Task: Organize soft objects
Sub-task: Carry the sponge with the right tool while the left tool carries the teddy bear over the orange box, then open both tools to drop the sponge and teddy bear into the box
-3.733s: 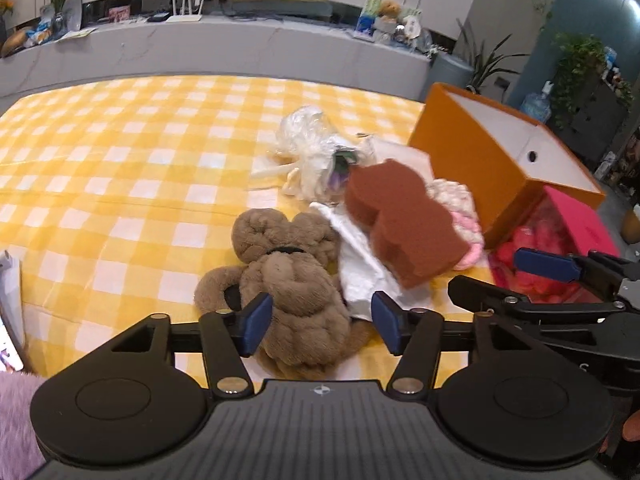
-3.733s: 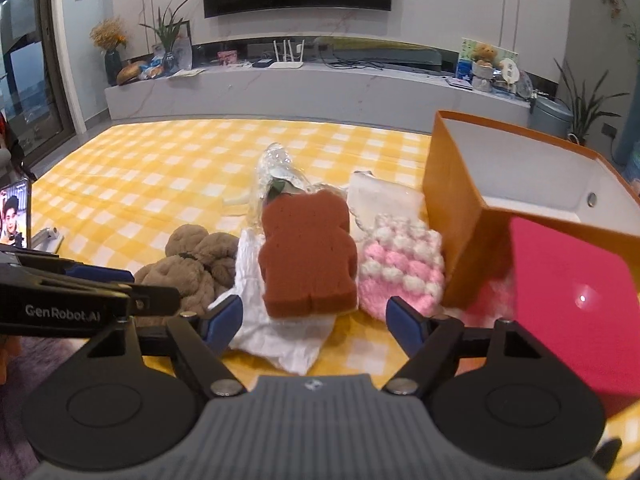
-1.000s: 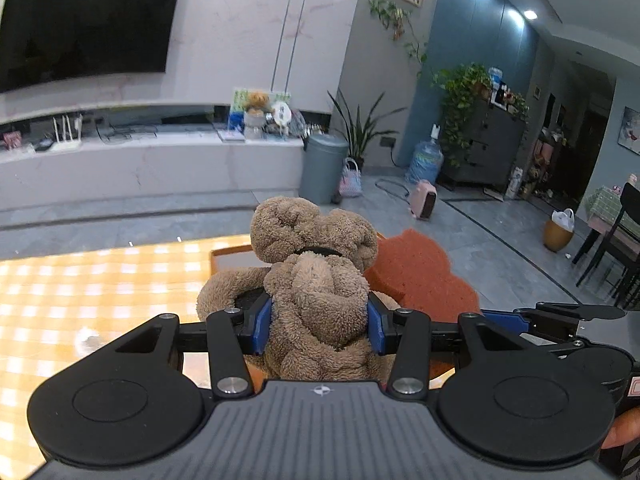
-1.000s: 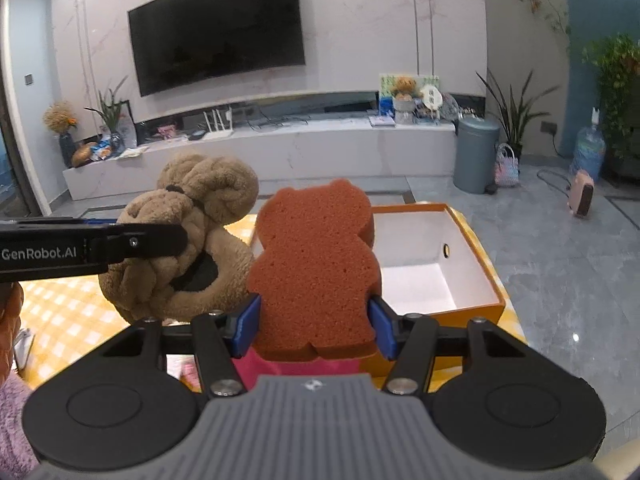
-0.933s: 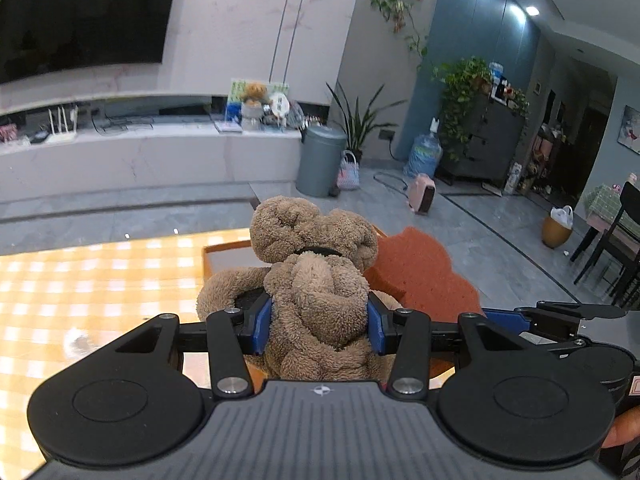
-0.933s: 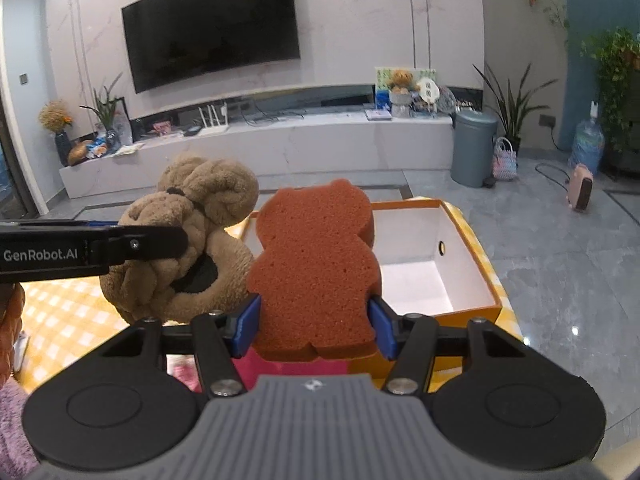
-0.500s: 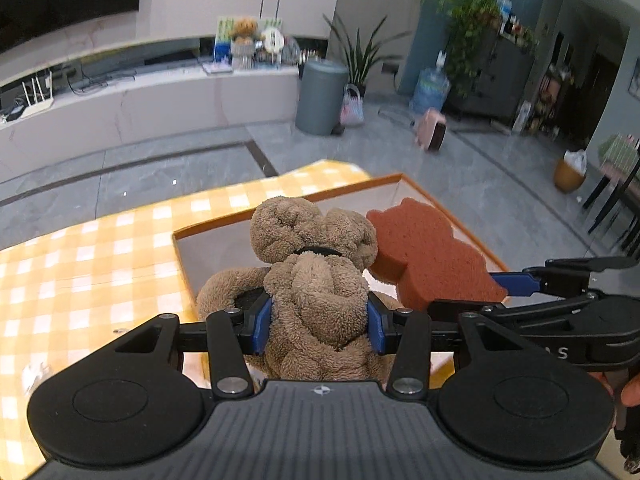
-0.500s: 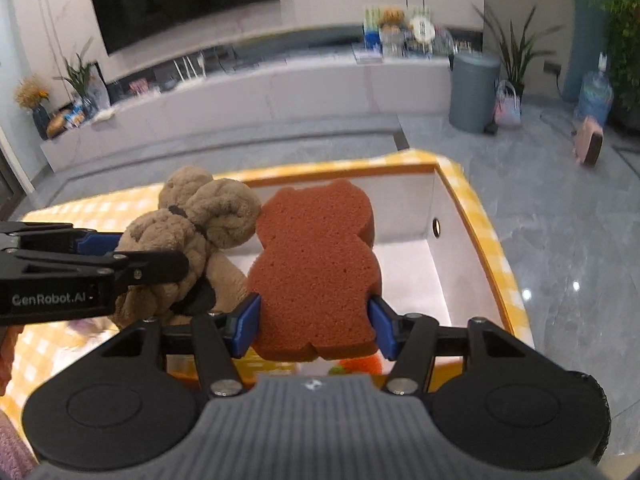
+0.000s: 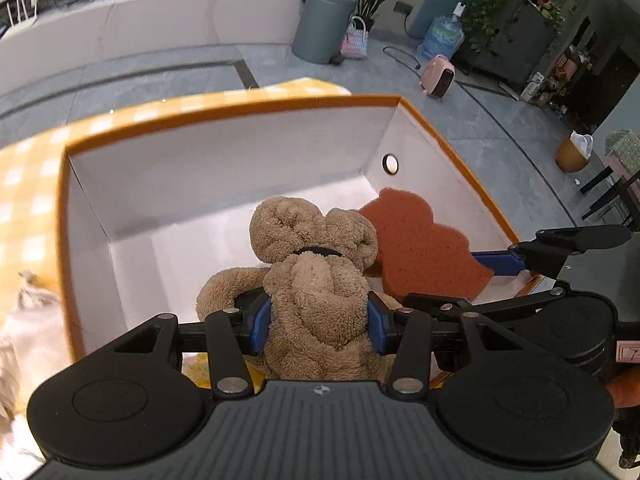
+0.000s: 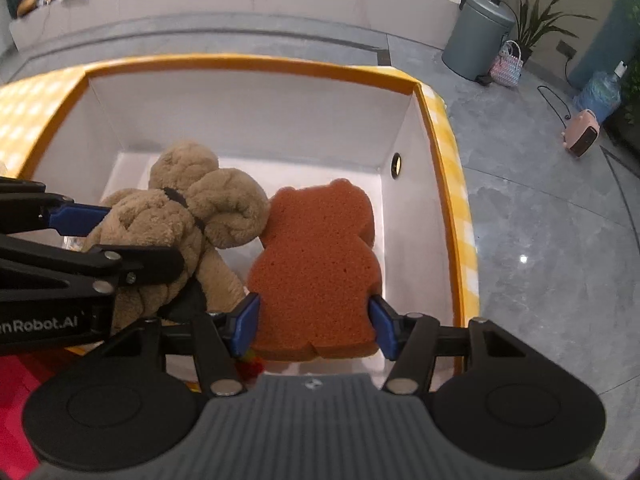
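Plush bear (image 9: 316,280) sits pinched between the blue pads of my left hand-held gripper (image 9: 318,320), at the centre of the left wrist view, hanging over the open orange box (image 9: 240,152). Beside it, in the middle of the right wrist view, my right hand-held gripper (image 10: 314,326) is clamped on the bear-shaped sponge (image 10: 320,268), also above the white box floor. The two toys touch at the bear's head.

My worry is the release: letting go of both at once could make the sponge bounce off the plush and tip against the wall. The bear's limp arm may also snag on a pad as I open. The two tools are close and could knock together.

The bear is tan, nubbly terry pile, knotted and squashy. The sponge is rust-coloured, porous, flat with a scalloped outline. The box has stiff, smooth card walls with a small round hole (image 10: 396,163).
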{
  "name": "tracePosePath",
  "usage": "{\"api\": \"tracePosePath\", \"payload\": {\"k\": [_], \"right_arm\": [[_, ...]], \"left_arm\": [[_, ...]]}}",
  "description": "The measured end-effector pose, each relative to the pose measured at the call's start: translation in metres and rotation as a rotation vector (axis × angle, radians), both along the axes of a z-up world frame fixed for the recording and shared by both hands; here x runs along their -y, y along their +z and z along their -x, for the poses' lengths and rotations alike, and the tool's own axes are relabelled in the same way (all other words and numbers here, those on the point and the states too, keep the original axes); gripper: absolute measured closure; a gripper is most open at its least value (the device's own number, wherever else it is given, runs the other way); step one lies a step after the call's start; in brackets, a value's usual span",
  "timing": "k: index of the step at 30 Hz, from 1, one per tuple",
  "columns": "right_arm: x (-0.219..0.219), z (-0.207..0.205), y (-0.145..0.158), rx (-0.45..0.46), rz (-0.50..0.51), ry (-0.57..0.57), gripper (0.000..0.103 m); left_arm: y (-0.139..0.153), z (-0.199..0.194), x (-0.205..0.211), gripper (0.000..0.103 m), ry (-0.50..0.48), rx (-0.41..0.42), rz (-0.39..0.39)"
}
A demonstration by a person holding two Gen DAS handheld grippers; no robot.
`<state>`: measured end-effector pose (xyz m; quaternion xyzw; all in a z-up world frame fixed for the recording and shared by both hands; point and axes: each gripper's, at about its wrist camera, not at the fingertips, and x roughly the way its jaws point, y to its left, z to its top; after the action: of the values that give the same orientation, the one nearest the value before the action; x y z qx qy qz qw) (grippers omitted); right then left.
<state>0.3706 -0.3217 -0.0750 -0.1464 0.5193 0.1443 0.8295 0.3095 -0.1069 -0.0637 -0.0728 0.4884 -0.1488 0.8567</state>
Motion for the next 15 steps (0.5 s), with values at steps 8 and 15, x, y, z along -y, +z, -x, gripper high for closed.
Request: {"api": "tracePosePath", "payload": {"k": [8, 15], "right_arm": [[-0.002, -0.003, -0.005, -0.069, 0.033, -0.006, 0.038], [-0.003, 0.001, 0.007, -0.061, 0.061, -0.02, 0.026]], "left_arm": [[-0.001, -0.009, -0.006, 0.038, 0.07, -0.065, 0.034], [0.018, -0.005, -0.017, 0.02, 0.092, -0.001, 0.064]]}}
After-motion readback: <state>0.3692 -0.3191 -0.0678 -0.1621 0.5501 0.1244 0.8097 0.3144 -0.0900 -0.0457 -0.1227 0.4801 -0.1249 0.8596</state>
